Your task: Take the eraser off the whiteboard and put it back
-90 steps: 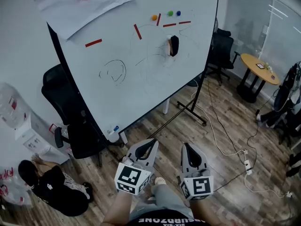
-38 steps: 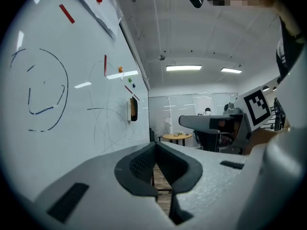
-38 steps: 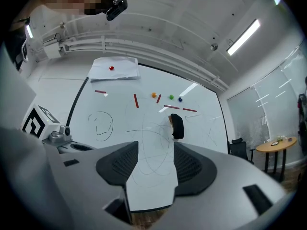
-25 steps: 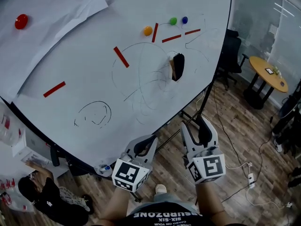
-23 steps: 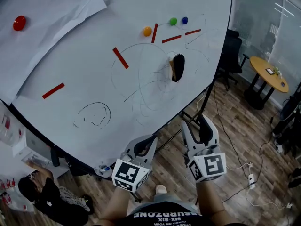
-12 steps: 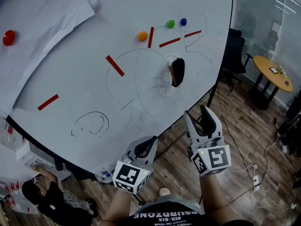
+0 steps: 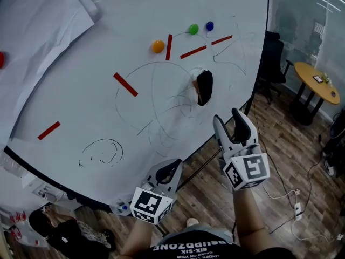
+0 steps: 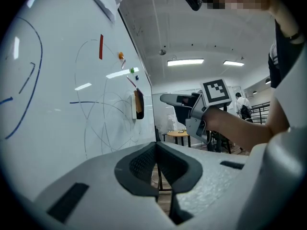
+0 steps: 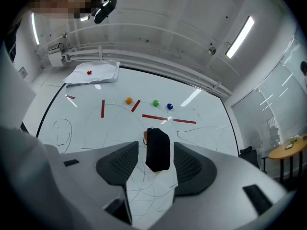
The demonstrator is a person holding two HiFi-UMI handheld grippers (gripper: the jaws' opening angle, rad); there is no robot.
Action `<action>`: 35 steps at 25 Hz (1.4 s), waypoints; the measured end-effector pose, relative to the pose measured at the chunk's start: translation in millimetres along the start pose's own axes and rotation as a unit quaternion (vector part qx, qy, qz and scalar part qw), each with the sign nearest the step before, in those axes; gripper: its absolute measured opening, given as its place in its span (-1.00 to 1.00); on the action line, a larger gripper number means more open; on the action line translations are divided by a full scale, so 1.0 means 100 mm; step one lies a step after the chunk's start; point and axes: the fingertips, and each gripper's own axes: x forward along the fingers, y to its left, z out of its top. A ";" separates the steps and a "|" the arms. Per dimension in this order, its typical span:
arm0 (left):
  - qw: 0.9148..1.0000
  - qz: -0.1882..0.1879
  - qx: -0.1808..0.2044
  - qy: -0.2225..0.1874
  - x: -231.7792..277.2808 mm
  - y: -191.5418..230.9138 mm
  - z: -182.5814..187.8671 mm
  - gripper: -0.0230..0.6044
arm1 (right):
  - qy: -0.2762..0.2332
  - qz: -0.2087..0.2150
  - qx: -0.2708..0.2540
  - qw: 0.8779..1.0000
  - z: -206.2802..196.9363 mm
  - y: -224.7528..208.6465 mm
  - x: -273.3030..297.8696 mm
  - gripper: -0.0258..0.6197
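Observation:
A black eraser (image 7: 204, 88) with a tan edge clings to the whiteboard (image 7: 81, 112) among scribbled pen lines. My right gripper (image 7: 228, 120) is raised below and to the right of it, open, and still short of the board. In the right gripper view the eraser (image 9: 158, 149) shows in the gap between the jaws, beyond the pads (image 9: 119, 164) and untouched. My left gripper (image 7: 173, 165) hangs lower, near the board's bottom edge, shut on nothing. The left gripper view shows the eraser (image 8: 138, 104) edge-on and the right gripper (image 8: 165, 98) off to its right.
Orange (image 7: 157, 46), green (image 7: 193, 29) and blue (image 7: 209, 25) magnets and several red strips (image 7: 125, 84) sit on the board. A paper sheet (image 7: 38, 26) hangs at upper left. A black chair (image 7: 274, 58), round table (image 7: 318, 85) and floor cables (image 7: 294, 196) are at right. A person (image 7: 59, 233) crouches lower left.
My right gripper has risen toward the eraser, still open. The left gripper has drifted a little along the board's lower edge. The board now fills more of the head view.

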 end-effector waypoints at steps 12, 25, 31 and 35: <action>1.000 0.004 0.002 0.002 0.15 0.14 -0.04 -0.90 | 0.001 0.031 0.003 1.000 -0.13 -0.03 0.50 -0.27; 1.000 0.003 0.005 0.010 0.25 0.19 -0.14 -0.90 | 0.010 0.041 0.003 0.999 -0.22 -0.18 0.78 -0.27; 1.000 -0.005 0.007 0.005 0.31 0.17 -0.08 -0.90 | 0.026 0.056 0.004 0.998 -0.30 -0.16 0.89 -0.16; 1.000 -0.008 0.009 0.007 0.35 0.17 -0.08 -0.90 | 0.035 0.068 0.005 0.997 -0.36 -0.13 0.97 -0.13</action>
